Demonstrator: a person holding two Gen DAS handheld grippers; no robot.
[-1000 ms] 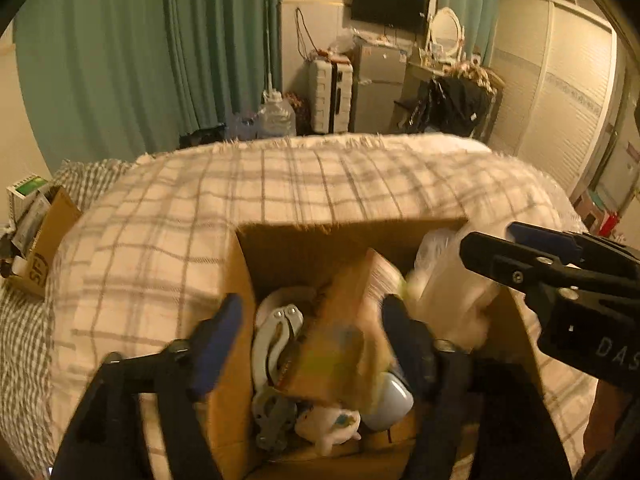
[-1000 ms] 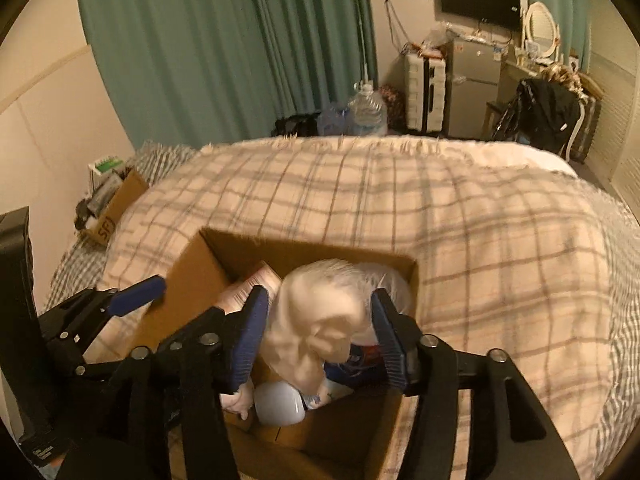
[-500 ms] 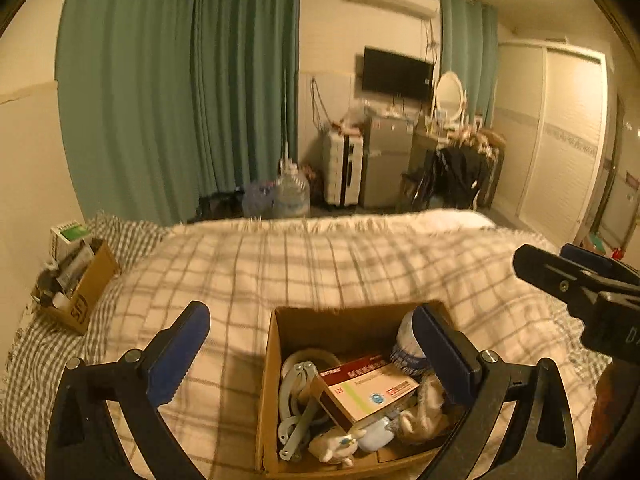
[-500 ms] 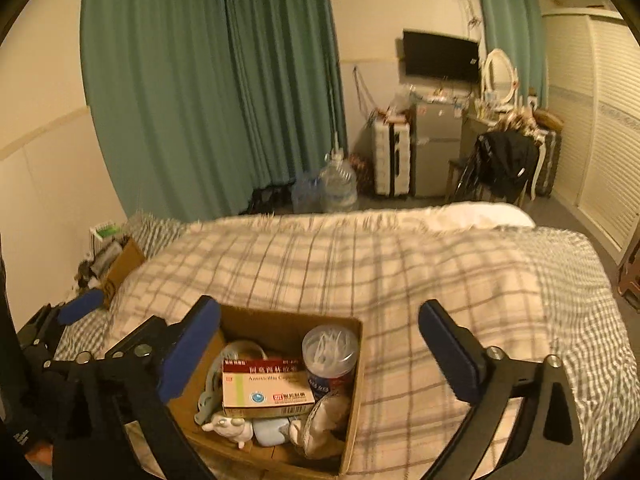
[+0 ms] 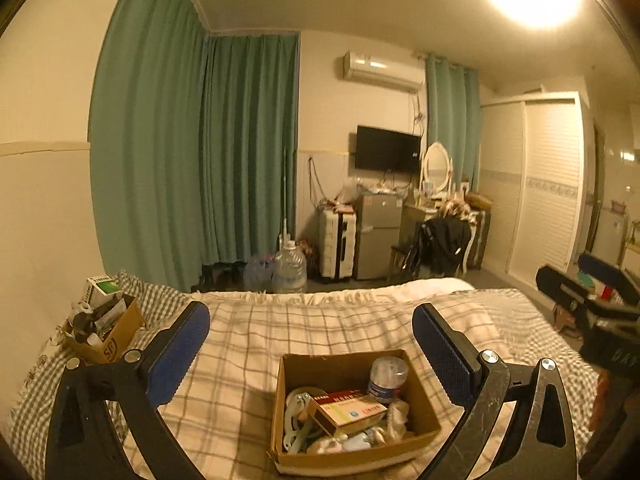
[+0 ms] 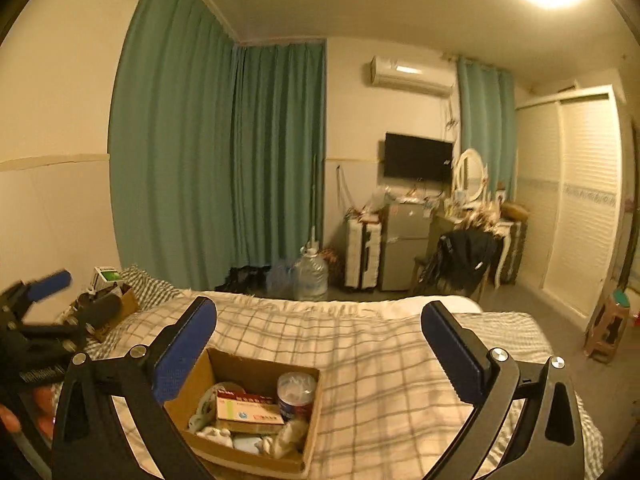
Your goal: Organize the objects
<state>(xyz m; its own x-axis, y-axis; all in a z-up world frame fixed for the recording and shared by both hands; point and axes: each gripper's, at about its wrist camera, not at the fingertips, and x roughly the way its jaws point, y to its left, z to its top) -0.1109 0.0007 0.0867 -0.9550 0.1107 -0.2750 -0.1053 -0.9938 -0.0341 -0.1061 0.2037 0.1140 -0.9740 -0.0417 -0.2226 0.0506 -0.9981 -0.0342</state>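
An open cardboard box (image 5: 420,398) (image 6: 176,408) sits on the plaid blanket of the bed. It holds a red-and-white medicine carton (image 5: 352,410) (image 6: 248,410), a clear-lidded round tub (image 5: 387,374) (image 6: 296,394), a pale blue-white device (image 5: 296,420), a small white toy (image 5: 328,446) and a crumpled cloth (image 5: 400,418). My left gripper (image 5: 310,340) is open and empty, held well above and behind the box. My right gripper (image 6: 320,344) is open and empty, above the box's right side. Each gripper also shows at the edge of the other's view.
A second cardboard box (image 5: 116,334) full of small items stands at the bed's left edge by the wall. Beyond the bed are a water jug (image 5: 290,268), a suitcase, a small fridge, a chair with dark clothes and a stool (image 6: 608,328).
Both grippers have let go of their items into the box, opened wide and pulled up and back, so the box now looks small and the whole room shows.
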